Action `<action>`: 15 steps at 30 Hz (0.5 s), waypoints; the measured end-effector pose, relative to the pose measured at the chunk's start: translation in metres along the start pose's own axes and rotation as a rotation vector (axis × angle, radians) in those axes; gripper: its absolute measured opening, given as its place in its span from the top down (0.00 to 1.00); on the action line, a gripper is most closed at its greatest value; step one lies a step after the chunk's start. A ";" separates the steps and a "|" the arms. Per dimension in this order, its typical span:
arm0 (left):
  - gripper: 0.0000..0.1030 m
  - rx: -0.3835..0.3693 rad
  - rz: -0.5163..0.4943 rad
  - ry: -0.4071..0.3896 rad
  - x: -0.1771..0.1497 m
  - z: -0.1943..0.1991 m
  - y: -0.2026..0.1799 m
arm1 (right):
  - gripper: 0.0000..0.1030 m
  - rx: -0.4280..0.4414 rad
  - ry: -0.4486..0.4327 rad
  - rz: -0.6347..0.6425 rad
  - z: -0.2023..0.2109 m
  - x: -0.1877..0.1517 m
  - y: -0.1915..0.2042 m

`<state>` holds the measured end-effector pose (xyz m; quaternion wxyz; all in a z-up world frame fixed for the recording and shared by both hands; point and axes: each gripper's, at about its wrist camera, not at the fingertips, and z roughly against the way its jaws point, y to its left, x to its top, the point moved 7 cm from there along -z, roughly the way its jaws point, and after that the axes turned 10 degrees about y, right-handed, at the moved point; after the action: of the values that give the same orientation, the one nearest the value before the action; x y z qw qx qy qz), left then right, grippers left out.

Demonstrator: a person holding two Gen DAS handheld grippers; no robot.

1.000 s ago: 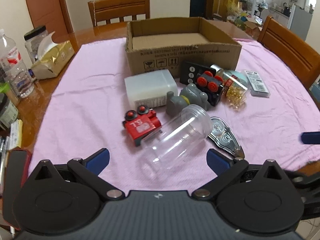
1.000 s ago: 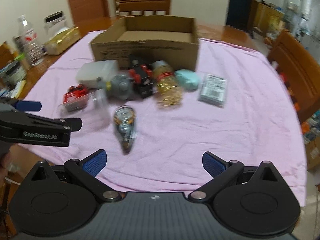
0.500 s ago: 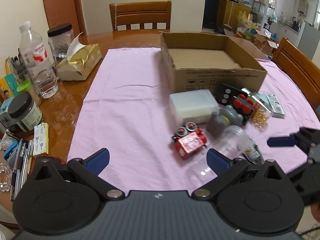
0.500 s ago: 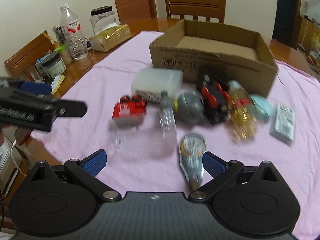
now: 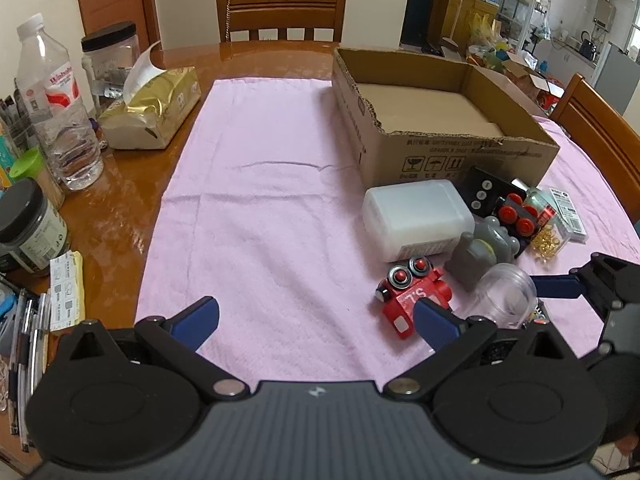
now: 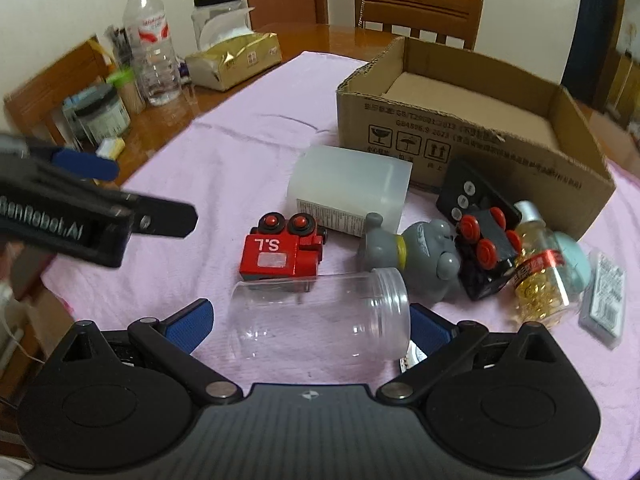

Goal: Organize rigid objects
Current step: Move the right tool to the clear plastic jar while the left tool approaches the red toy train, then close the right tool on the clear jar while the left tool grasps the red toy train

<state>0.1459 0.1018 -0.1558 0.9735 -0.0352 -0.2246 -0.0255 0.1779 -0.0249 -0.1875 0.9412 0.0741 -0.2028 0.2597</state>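
Two grippers hang over a wooden bench point(image 5: 120, 216) covered by a pink cloth point(image 5: 256, 216). The right gripper point(image 6: 310, 322) has its jaws spread wide on either side of a clear plastic jar point(image 6: 320, 316), which lies on its side on the cloth with its threaded mouth toward the right finger; the blue pads look close to the jar's ends, but whether they touch it I cannot tell. The left gripper point(image 5: 316, 320) also stands wide open and holds nothing, with bare cloth between its fingers and the red toy train point(image 5: 412, 300) just beside its right pad.

Behind the jar the red train marked "S.L" rests against it. Next to the train lies a grey toy figure point(image 6: 420, 256), then a black toy train point(image 6: 486, 250) with red wheels, tipped over. A white translucent container point(image 6: 348, 196) lies behind the red train, and a black remote point(image 6: 464, 196) lies beside it, close to the front wall of the open cardboard box point(image 6: 480, 148). Farther right lie a bottle of yellow capsules point(image 6: 538, 276), a pale teal object point(image 6: 578, 266) and a small packet point(image 6: 606, 300).

A tissue pack point(image 5: 152, 112) and a water bottle point(image 5: 56, 108) stand off the cloth on the left.
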 end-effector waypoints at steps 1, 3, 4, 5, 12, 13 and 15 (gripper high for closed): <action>0.01 -0.006 0.001 0.005 0.001 -0.002 0.000 | 0.00 -0.022 -0.002 0.013 -0.001 0.000 0.002; 0.01 -0.015 0.001 0.013 0.002 -0.006 0.000 | 0.02 -0.074 -0.003 0.028 -0.001 -0.001 0.005; 0.01 -0.020 -0.001 0.017 0.002 -0.008 -0.002 | 0.07 -0.085 -0.004 0.034 -0.001 -0.002 0.006; 0.01 -0.024 -0.005 0.021 0.003 -0.010 -0.003 | 0.10 -0.106 -0.003 0.033 0.000 -0.004 0.006; 0.01 -0.055 -0.067 0.035 0.010 -0.024 -0.026 | 0.10 -0.152 0.016 0.021 0.006 -0.014 0.003; 0.01 -0.061 -0.074 0.036 0.011 -0.028 -0.030 | 0.10 -0.157 0.019 0.016 0.007 -0.016 0.002; 0.01 -0.071 -0.079 0.044 0.014 -0.037 -0.039 | 0.10 -0.163 0.022 0.008 0.009 -0.019 0.000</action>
<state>0.1723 0.0595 -0.1805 0.9746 -0.0603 -0.2032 -0.0728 0.1599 -0.0359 -0.1874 0.9452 -0.0064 -0.2133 0.2469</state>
